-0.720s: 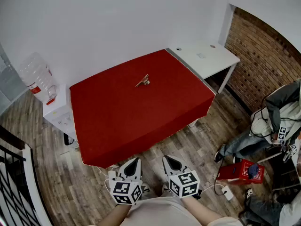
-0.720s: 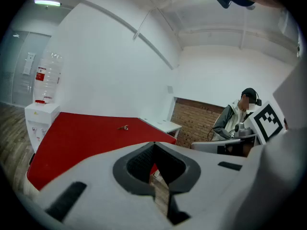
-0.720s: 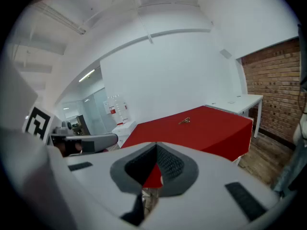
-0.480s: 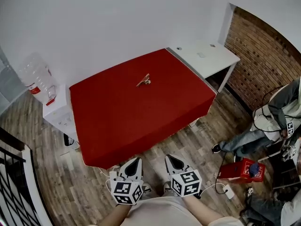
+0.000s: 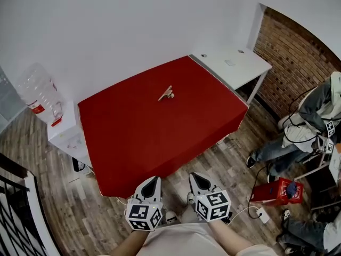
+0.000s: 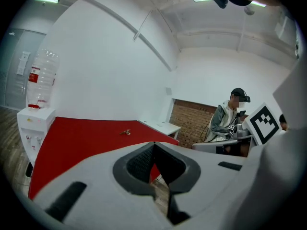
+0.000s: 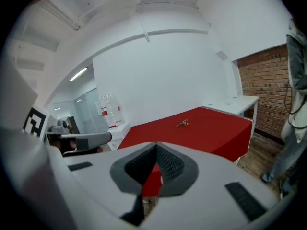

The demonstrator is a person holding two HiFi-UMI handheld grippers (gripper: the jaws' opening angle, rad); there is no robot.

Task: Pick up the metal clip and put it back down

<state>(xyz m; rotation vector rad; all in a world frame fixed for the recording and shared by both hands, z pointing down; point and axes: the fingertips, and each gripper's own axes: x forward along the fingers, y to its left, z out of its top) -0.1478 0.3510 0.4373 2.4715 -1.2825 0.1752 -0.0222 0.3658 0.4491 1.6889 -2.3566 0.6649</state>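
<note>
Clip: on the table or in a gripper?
On the table: the clip lies on its red cloth, far from the left gripper and right gripper.

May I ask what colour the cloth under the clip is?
Plain red cloth; head view shows it best.

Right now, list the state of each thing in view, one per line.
metal clip: lying on the red table, untouched.
left gripper: fingers together, nothing between them.
right gripper: fingers together, nothing between them.
water bottle: neck down on the dispenser.
</note>
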